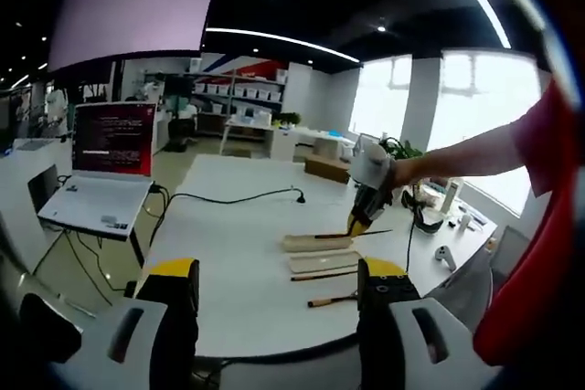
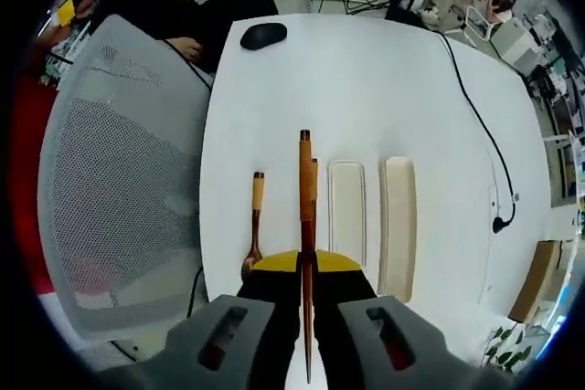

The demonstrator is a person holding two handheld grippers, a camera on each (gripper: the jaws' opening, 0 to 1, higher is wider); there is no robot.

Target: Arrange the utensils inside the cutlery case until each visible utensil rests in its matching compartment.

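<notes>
Right gripper view: right gripper at bottom centre, jaws clamped on chopsticks, which run straight up the frame over the white table. Spoon lies just left of them, handle toward the top. Case base just right of the chopsticks, lid further right, both long and cream. Mouse at upper left, chair on the left edge.

Left gripper view: left gripper at bottom, jaws apart, holding nothing. Laptop at left
</notes>
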